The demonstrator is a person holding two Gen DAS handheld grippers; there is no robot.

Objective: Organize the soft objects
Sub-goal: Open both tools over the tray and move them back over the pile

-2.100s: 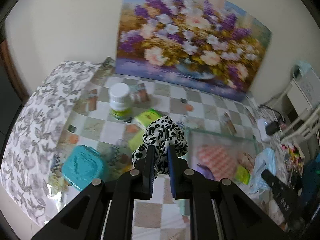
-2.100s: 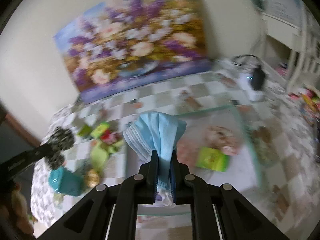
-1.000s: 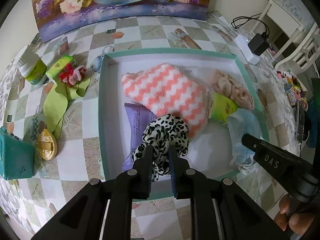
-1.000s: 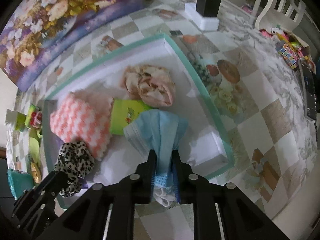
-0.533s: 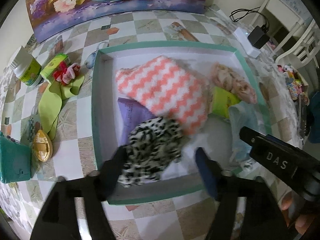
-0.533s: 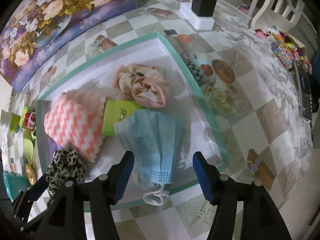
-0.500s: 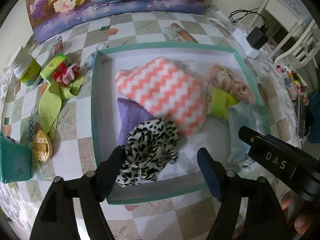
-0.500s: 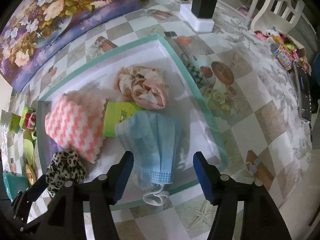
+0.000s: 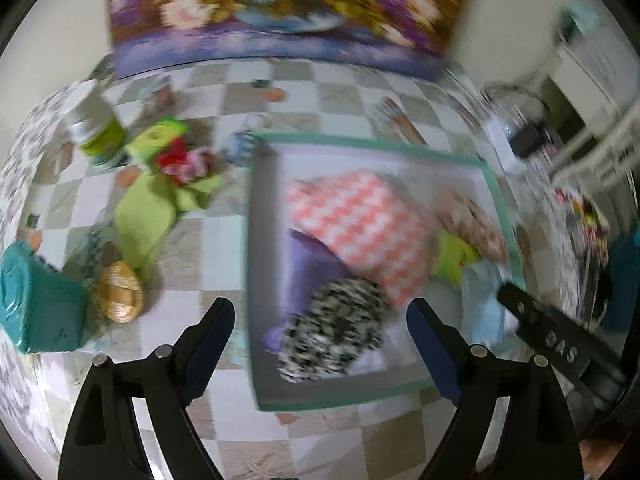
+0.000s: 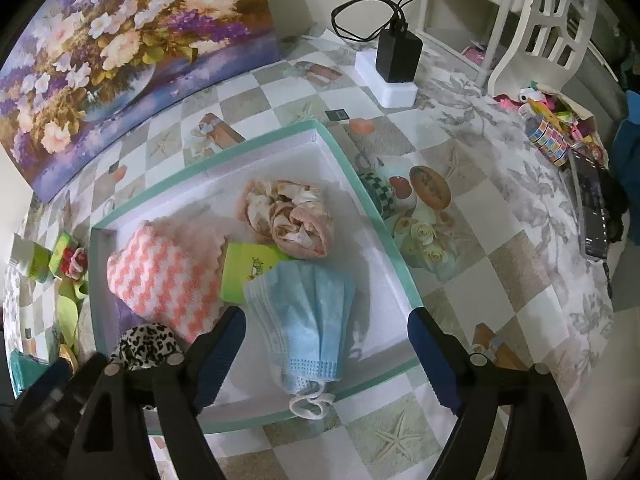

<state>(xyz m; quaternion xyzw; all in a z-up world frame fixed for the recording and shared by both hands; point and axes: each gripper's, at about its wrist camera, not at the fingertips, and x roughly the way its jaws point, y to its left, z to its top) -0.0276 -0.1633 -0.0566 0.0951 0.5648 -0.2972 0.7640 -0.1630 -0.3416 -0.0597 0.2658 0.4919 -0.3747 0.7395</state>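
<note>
A teal-rimmed white tray [image 10: 362,184] [image 9: 260,280] holds a pink-white zigzag cloth [image 10: 168,272] [image 9: 360,216], a peach floral scrunchie [image 10: 292,212], a green packet [image 10: 248,268], a purple item [image 9: 308,264], a leopard-print scrunchie [image 9: 336,332] [image 10: 146,344] and a blue face mask [image 10: 308,320]. My left gripper [image 9: 320,320] is open and empty above the leopard scrunchie. My right gripper [image 10: 326,328] is open and empty above the mask. Outside the tray lie a green cloth [image 9: 148,216] and a red-pink scrunchie [image 9: 184,160].
A teal box [image 9: 36,304], a gold oval [image 9: 120,296] and a green-labelled bottle [image 9: 96,136] sit left of the tray. A flower painting [image 10: 120,52] leans at the back. A charger on a white block [image 10: 396,68], a phone [image 10: 592,208] and small toys [image 10: 552,128] are at right.
Both grippers carried their items over the tray, opened and dropped the leopard scrunchie and the mask into it. The left view has since swung left and is blurred.
</note>
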